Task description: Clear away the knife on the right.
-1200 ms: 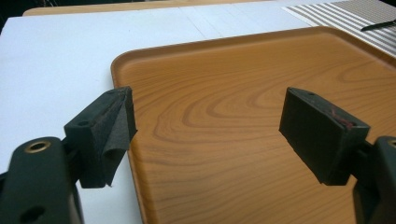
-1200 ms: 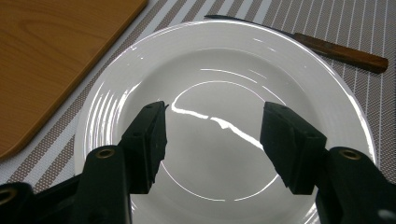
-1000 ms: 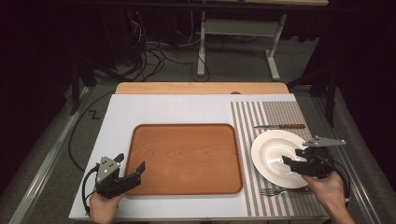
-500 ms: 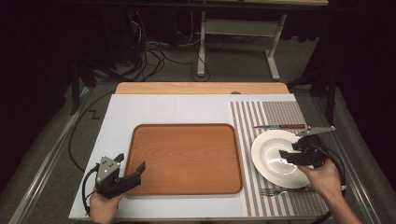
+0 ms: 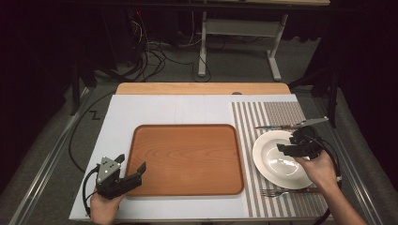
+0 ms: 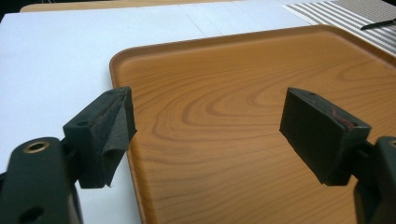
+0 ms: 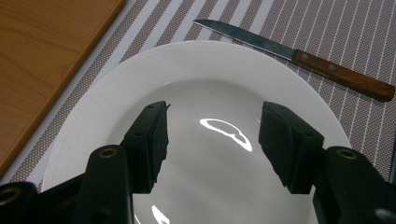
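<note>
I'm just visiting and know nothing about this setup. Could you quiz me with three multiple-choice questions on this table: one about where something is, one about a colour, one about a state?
1. Where does the knife lie?
A. on the tray
B. on the striped mat beyond the plate
C. on the plate

2. What colour is the plate?
A. white
B. blue
C. black

3. How is the right tool set?
A. shut on the fork
B. shut on the plate
C. open above the plate

Answers:
1 B, it rests on the mat just past the plate's rim.
2 A, its rim and bowl show white.
3 C, its jaws stand apart with nothing between them.
</note>
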